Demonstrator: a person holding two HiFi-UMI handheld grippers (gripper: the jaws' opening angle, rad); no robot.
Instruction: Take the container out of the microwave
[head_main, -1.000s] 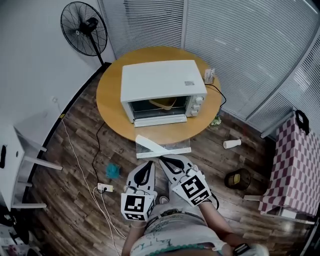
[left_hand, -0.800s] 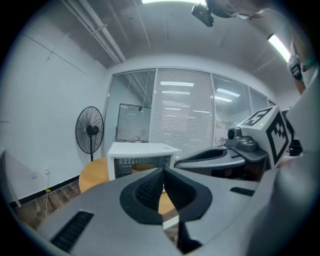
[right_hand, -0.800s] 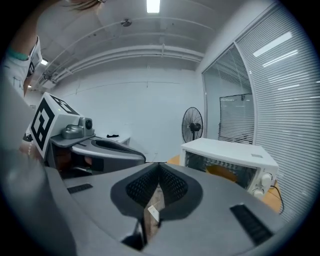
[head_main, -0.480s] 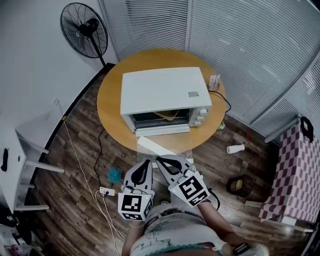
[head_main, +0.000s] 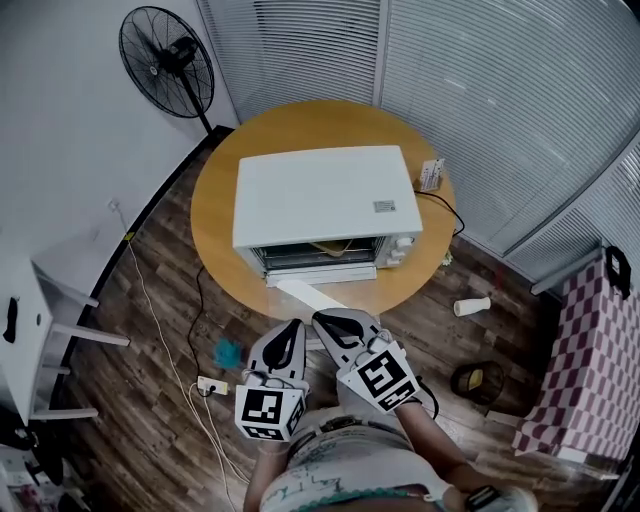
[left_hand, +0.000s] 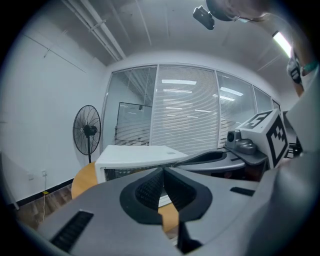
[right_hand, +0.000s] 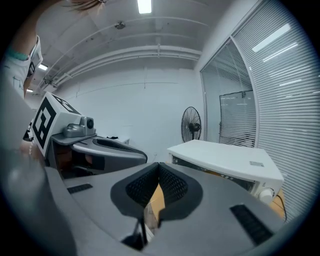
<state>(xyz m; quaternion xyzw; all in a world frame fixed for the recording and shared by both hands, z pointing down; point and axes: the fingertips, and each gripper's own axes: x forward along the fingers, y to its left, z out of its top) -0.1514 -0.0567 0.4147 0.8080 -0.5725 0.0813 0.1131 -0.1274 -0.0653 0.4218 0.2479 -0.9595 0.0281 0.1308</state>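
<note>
A white microwave (head_main: 325, 205) stands on a round wooden table (head_main: 215, 190), its door (head_main: 318, 294) hanging open toward me. Just a sliver of the tan container (head_main: 335, 246) shows inside the dark opening. My left gripper (head_main: 291, 330) and right gripper (head_main: 322, 320) are side by side over the floor, short of the table edge and the door, pointing at the microwave. Both are shut with nothing between the pads. The left gripper (left_hand: 163, 170) faces the microwave (left_hand: 135, 155) ahead; for the right gripper (right_hand: 159, 165) the microwave (right_hand: 225, 160) lies ahead to the right.
A standing fan (head_main: 168, 48) is behind the table at the left. A small box (head_main: 432, 175) sits at the table's right edge. On the floor lie a white cup (head_main: 472, 306), a dark bin (head_main: 475, 380), a power strip (head_main: 210, 384) with cables. A checkered cloth (head_main: 590, 370) is at the right.
The table and microwave have drawn nearer to both grippers, and less of the oven's inside shows from above. Both grippers stayed shut and side by side.
</note>
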